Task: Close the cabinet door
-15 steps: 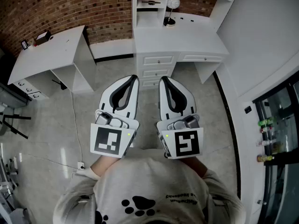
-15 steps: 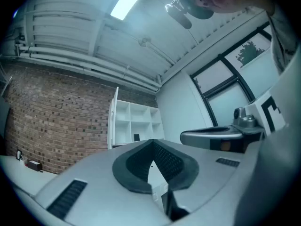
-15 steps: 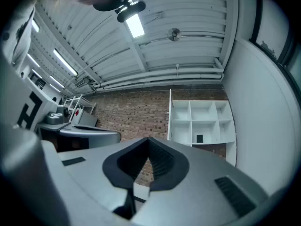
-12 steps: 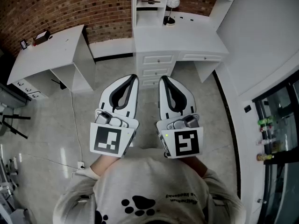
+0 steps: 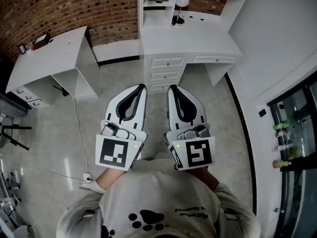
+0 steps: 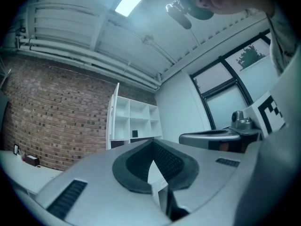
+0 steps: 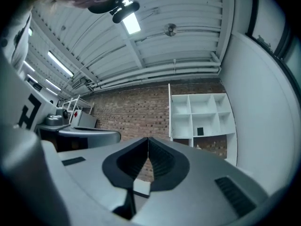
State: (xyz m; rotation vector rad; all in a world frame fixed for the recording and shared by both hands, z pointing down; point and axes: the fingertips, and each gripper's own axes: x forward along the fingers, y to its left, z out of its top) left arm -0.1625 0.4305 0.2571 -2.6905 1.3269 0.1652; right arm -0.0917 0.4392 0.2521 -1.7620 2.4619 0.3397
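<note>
Head view: the left gripper (image 5: 142, 86) and the right gripper (image 5: 171, 88) sit side by side, both pinched shut with nothing inside. Past the drawers (image 5: 166, 62), the white cabinet (image 5: 143, 5) stands well ahead of the fingertips.

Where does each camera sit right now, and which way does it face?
Head view: on the head, facing steeply down at floor and white desk; shows left gripper, right gripper, sleeves.
Left gripper view: on that gripper, along its shut jaws, slightly upward at shelf unit.
Right gripper view: likewise, own jaws shut.
Shared: both gripper views see shelf unit, brick wall.
</note>
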